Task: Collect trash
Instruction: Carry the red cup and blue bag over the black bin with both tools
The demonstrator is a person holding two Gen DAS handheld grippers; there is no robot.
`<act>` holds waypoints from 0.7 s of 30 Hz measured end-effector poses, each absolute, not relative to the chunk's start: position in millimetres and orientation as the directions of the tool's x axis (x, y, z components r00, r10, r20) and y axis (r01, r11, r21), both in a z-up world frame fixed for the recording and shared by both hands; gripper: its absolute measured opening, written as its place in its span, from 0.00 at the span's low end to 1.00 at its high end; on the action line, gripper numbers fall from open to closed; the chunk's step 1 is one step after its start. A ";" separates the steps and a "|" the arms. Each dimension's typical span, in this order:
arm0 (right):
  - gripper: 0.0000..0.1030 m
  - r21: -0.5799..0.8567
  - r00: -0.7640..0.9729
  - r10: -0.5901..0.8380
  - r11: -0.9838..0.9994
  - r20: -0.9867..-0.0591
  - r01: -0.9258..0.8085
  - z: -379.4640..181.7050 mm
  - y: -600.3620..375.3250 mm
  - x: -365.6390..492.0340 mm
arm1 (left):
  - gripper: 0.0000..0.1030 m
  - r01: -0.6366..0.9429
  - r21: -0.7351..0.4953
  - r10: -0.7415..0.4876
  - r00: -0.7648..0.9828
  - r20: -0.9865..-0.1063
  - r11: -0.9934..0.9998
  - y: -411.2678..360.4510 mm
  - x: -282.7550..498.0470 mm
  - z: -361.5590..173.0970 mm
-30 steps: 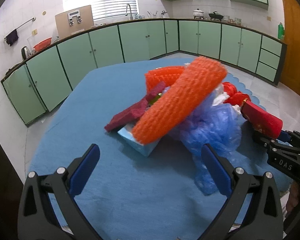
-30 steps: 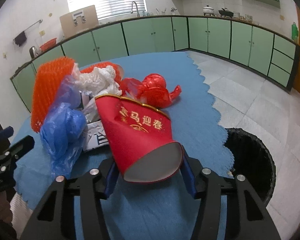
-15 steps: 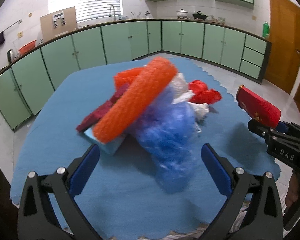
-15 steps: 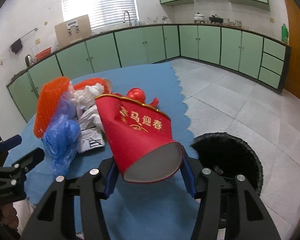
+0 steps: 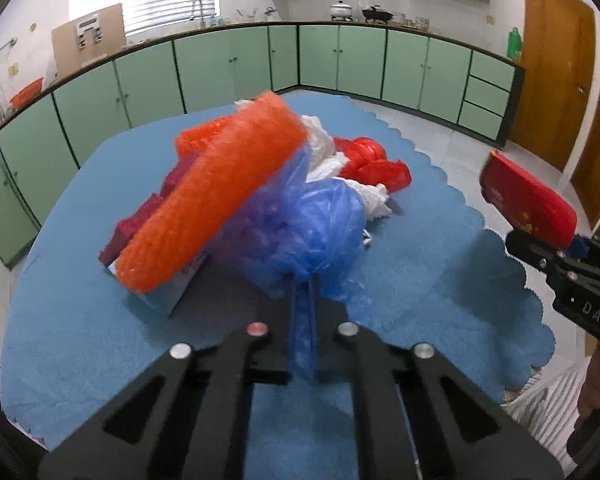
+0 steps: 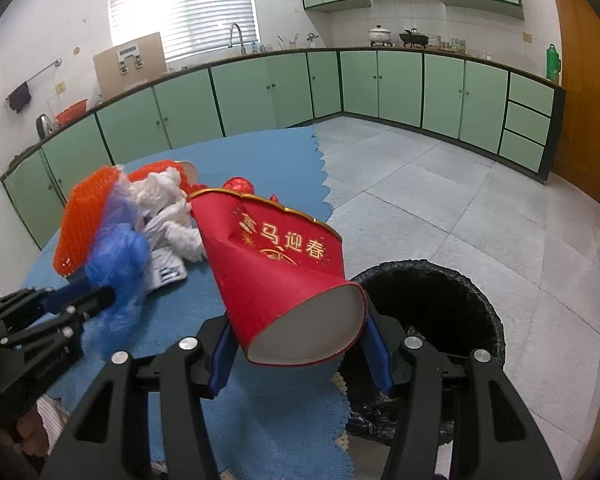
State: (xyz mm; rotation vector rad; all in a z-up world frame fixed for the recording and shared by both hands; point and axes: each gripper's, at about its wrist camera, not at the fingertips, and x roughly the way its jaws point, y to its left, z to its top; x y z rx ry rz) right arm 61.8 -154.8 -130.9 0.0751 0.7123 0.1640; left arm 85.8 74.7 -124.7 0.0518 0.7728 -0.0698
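Observation:
A pile of trash lies on the blue tablecloth [image 5: 80, 320]: an orange foam net [image 5: 220, 196], a blue plastic bag [image 5: 316, 220], white crumpled plastic [image 5: 324, 148] and a red bag [image 5: 376, 164]. My left gripper [image 5: 302, 280] is shut on the near edge of the blue plastic bag, which is pinched between its blue pads. My right gripper [image 6: 300, 344] is shut on a red paper cup [image 6: 284, 268] with gold characters, held tilted near the table's edge, beside a black-lined bin [image 6: 480, 312]. The cup [image 5: 528, 204] also shows at the right of the left wrist view.
A maroon piece [image 5: 140, 220] and a light blue box [image 5: 160, 300] sit under the orange net. A printed white sheet [image 6: 168, 272] lies by the pile. Green kitchen cabinets [image 6: 380, 84] ring the tiled floor. A person's striped sleeve [image 5: 548, 400] is at the lower right.
My left jaws stood wide and have closed on the blue bag's near edge after moving in on the pile. My right gripper has carried the red cup toward the black bin.

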 end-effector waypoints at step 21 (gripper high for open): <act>0.53 0.152 0.814 0.153 0.985 -0.560 -0.080 -90.8 -179.8 39.4 | 0.00 0.205 -0.039 -0.193 0.818 -0.542 0.978 46.9 51.8 -54.4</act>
